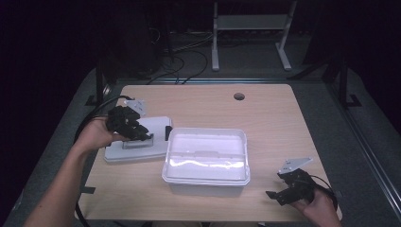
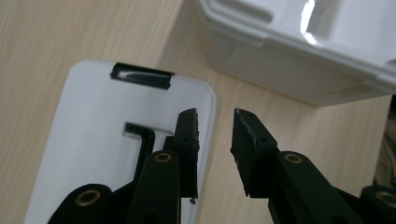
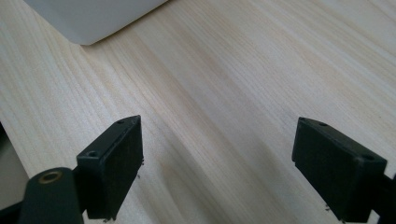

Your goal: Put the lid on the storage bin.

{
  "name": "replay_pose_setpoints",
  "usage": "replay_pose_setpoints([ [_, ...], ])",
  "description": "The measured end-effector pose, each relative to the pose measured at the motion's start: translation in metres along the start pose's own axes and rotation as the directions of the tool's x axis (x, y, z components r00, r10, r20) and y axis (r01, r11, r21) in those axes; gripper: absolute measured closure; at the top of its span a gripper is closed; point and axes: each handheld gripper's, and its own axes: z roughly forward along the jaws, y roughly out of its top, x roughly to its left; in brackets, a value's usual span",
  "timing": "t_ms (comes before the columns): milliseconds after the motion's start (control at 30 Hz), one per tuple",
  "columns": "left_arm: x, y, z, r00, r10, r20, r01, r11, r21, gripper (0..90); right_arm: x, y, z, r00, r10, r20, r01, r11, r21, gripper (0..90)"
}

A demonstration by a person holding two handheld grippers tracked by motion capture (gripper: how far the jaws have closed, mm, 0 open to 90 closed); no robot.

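Observation:
A white plastic tub [image 1: 205, 131] stands uncovered in the middle of the wooden table [image 1: 274, 118]. Its flat white lid [image 1: 116, 155] lies to the left, with a black clip [image 1: 168, 133] on the end nearest the tub. My left gripper [image 1: 144, 135] hovers over that lid. In the left gripper view, the left gripper [image 2: 215, 121] has a narrow gap between its jaws and nothing in it, above the lid's [image 2: 84, 154] edge by the black handle [image 2: 142, 135]. My right gripper [image 1: 274, 195] rests near the front right corner, and in its own view the right gripper [image 3: 217, 140] stands wide open over bare wood.
A round cable hole [image 1: 239, 96] sits near the table's far edge. Behind the table are a white metal frame [image 1: 250, 21] and floor cables [image 1: 184, 52]. The tub's corner [image 3: 88, 18] lies beyond the right gripper.

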Motion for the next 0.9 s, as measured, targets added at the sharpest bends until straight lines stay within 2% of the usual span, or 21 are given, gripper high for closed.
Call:
replay_pose_setpoints([
  [100, 0.009, -0.017, 0.008, 0.9995, -0.029, -0.013, 0.029, 0.9995, 0.013, 70.5, 0.000, 0.000, 0.000, 1.0000, 0.001, -0.002, -0.001, 1.000, 0.003, 15.8],
  [233, 0.016, -0.028, 0.013, 0.9984, -0.053, -0.018, 0.054, 0.9983, 0.024, 68.6, 0.000, 0.001, 0.001, 1.0000, -0.008, -0.005, 0.008, 1.000, 0.006, 15.9],
  [300, 0.025, -0.037, 0.020, 0.9970, -0.074, -0.024, 0.074, 0.9966, 0.035, 68.6, 0.001, 0.001, 0.001, 0.9999, -0.008, -0.007, 0.008, 1.000, 0.007, 15.9],
  [367, 0.027, -0.040, 0.023, 0.9966, -0.076, -0.031, 0.077, 0.9963, 0.039, 68.6, 0.001, 0.001, 0.001, 0.9999, -0.009, -0.006, 0.009, 1.000, 0.007, 15.8],
  [400, 0.030, -0.043, 0.026, 0.9959, -0.087, -0.025, 0.087, 0.9957, 0.030, 68.6, 0.000, 0.001, 0.001, 0.9999, -0.009, -0.006, 0.009, 1.000, 0.008, 15.8],
  [500, 0.038, -0.051, 0.037, 0.9943, -0.094, -0.050, 0.096, 0.9948, 0.035, 67.6, 0.000, 0.002, 0.003, 0.9999, -0.007, -0.009, 0.007, 1.000, 0.016, 15.8],
  [567, 0.039, -0.052, 0.039, 0.9935, -0.092, -0.067, 0.095, 0.9950, 0.034, 66.8, 0.000, 0.002, 0.004, 0.9999, -0.010, -0.010, 0.011, 1.000, 0.017, 15.9],
  [633, 0.041, -0.051, 0.043, 0.9934, -0.093, -0.066, 0.094, 0.9955, 0.009, 66.2, -0.001, 0.003, 0.005, 0.9999, -0.011, -0.011, 0.011, 1.000, 0.017, 15.8],
  [667, 0.042, -0.049, 0.045, 0.9937, -0.083, -0.074, 0.085, 0.9962, 0.020, 66.1, -0.001, 0.003, 0.005, 0.9999, -0.005, -0.012, 0.006, 1.000, 0.019, 15.8],
  [700, 0.043, -0.048, 0.050, 0.9951, -0.068, -0.072, 0.072, 0.9960, 0.052, 64.8, -0.001, 0.003, 0.006, 0.9999, -0.004, -0.012, 0.004, 1.000, 0.020, 15.8],
  [800, 0.044, -0.048, 0.054, 0.9950, -0.068, -0.073, 0.072, 0.9955, 0.061, 62.9, -0.001, 0.003, 0.006, 0.9999, -0.001, -0.011, 0.002, 1.000, 0.020, 15.9],
  [900, 0.046, -0.049, 0.059, 0.9949, -0.051, -0.087, 0.059, 0.9941, 0.091, 60.0, -0.001, 0.002, 0.006, 0.9999, 0.003, -0.013, -0.002, 1.000, 0.021, 15.9],
])
